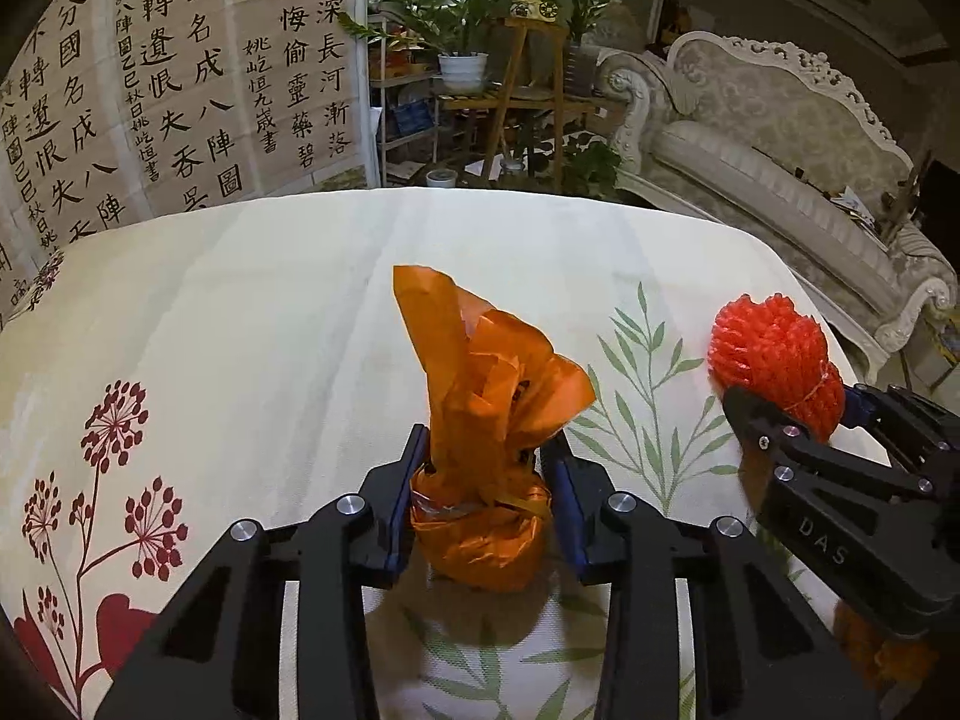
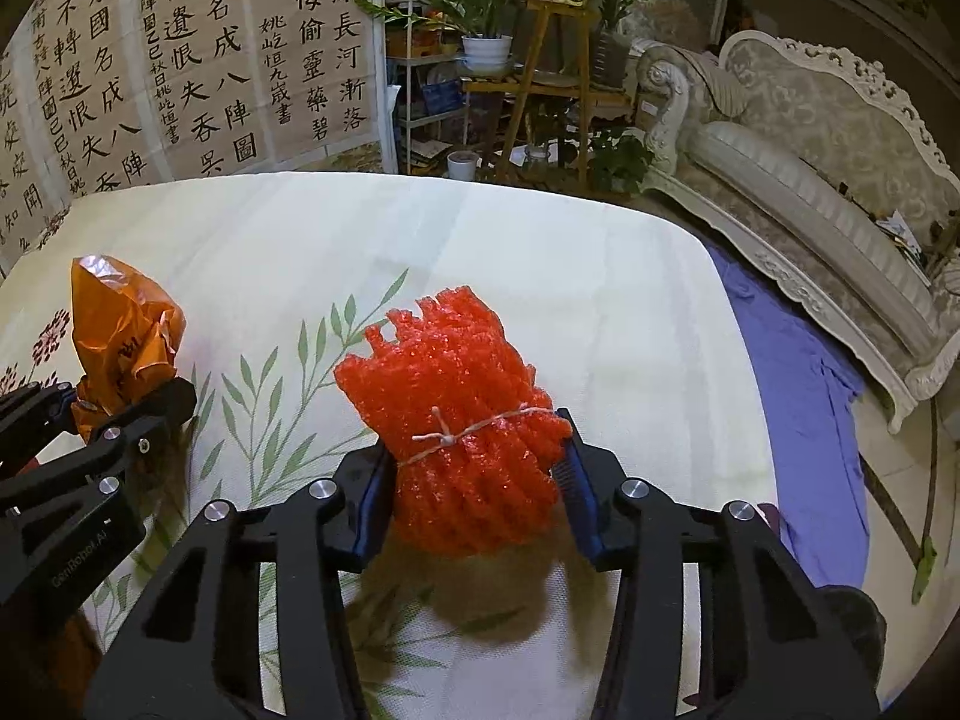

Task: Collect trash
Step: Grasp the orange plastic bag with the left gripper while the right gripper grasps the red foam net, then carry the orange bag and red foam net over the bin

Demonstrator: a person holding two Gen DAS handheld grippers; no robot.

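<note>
While left gripper (image 1: 485,504) jaws pinch a crinkled orange plastic bag (image 1: 480,420), right gripper (image 2: 474,480) jaws clamp a string-tied red foam-net bundle (image 2: 462,414) above the cloth-covered counter (image 2: 540,252).

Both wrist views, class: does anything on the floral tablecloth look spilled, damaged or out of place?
Nothing is spilled. The crumpled orange plastic bag, tied at its neck, sits in the left hand-held gripper; the red foam-net bundle tied with string sits in the right hand-held gripper. The floral tablecloth looks clean.
</note>
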